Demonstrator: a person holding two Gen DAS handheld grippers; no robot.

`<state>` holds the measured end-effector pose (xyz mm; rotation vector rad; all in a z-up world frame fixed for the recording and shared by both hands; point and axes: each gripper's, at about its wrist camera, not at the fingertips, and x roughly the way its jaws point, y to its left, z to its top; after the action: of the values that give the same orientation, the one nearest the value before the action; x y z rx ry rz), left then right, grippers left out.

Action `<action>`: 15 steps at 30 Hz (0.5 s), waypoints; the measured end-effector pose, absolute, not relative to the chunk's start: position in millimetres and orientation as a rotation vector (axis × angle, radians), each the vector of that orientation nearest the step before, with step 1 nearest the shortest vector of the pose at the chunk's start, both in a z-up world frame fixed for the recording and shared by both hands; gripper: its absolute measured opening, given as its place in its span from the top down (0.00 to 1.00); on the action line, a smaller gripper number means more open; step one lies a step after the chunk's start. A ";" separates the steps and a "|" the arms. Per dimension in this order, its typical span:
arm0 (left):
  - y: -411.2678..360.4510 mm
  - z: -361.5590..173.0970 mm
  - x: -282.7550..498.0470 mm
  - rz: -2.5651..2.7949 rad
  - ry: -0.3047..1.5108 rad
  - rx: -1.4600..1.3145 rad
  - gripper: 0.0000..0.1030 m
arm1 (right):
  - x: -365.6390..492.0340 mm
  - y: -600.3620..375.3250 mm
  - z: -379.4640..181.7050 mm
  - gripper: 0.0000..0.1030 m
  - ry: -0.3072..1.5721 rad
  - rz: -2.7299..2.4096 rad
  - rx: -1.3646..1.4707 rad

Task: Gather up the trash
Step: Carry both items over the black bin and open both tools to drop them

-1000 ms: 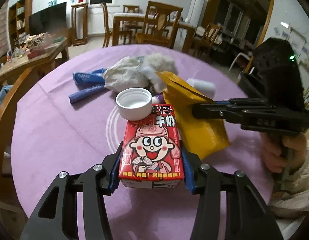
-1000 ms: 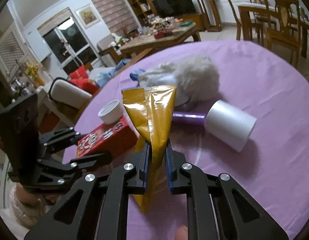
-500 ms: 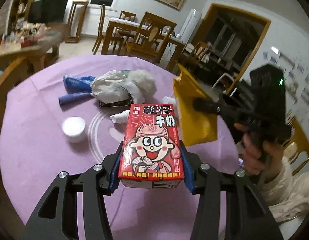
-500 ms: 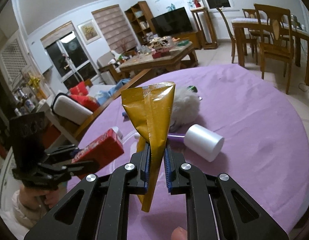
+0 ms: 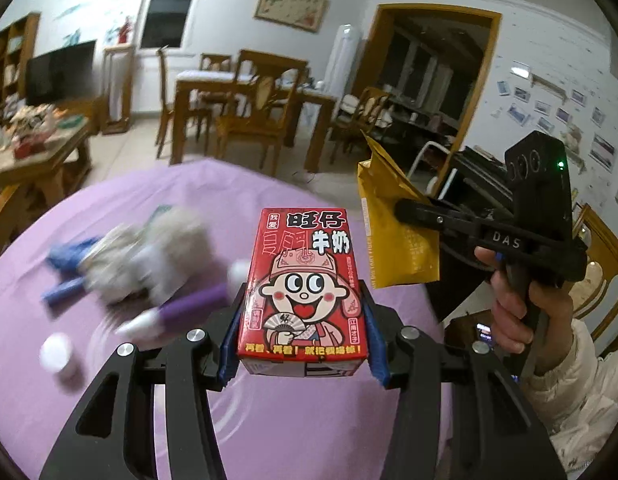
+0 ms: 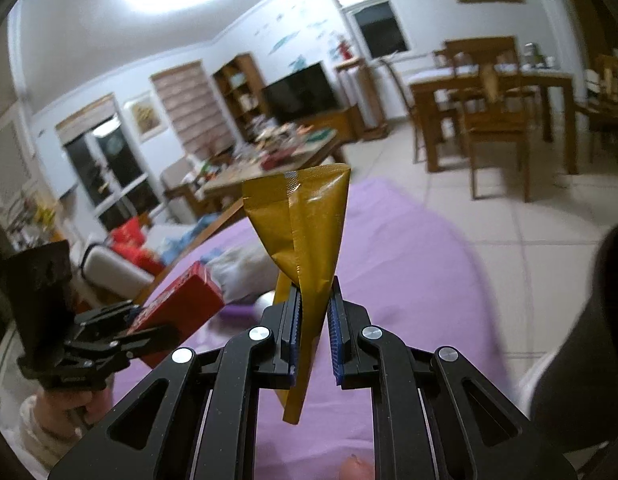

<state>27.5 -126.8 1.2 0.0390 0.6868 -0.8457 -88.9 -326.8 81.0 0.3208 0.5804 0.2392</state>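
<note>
While left tool (image 5: 303,332) pinches boxy red carton (image 5: 303,284), right tool (image 6: 313,336) clamps crinkly yellow foil pouch (image 6: 305,232).

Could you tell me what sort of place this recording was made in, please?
Most likely a home's combined living and dining room: a wooden dining table with chairs, a television beside bookshelves, a sofa, and a round table under a purple cloth.

My round desk (image 5: 293,432) wears a purple cloth. On it, toward the far left edge, lie a blurred grey-white wad (image 5: 149,256), blue wrappers (image 5: 65,268) beside it, a purple tube (image 5: 189,304) nearer me, and a white cap (image 5: 57,354) by the left edge.
</note>
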 end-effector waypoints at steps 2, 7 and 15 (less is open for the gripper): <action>-150.9 5.2 27.0 -0.878 0.665 0.042 0.52 | -102.8 -354.4 86.7 0.87 0.547 0.190 0.336; -219.3 11.2 27.9 -0.985 0.636 0.043 0.52 | -139.8 -426.3 93.3 0.87 0.467 0.039 0.375; -325.6 4.6 18.5 -1.160 0.621 0.059 0.52 | -208.4 -540.5 79.3 0.87 0.368 -0.249 0.447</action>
<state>18.5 -325.6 4.6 0.0595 0.6213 -1.1596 -208.4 -540.5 79.3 0.4475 0.3684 -0.2490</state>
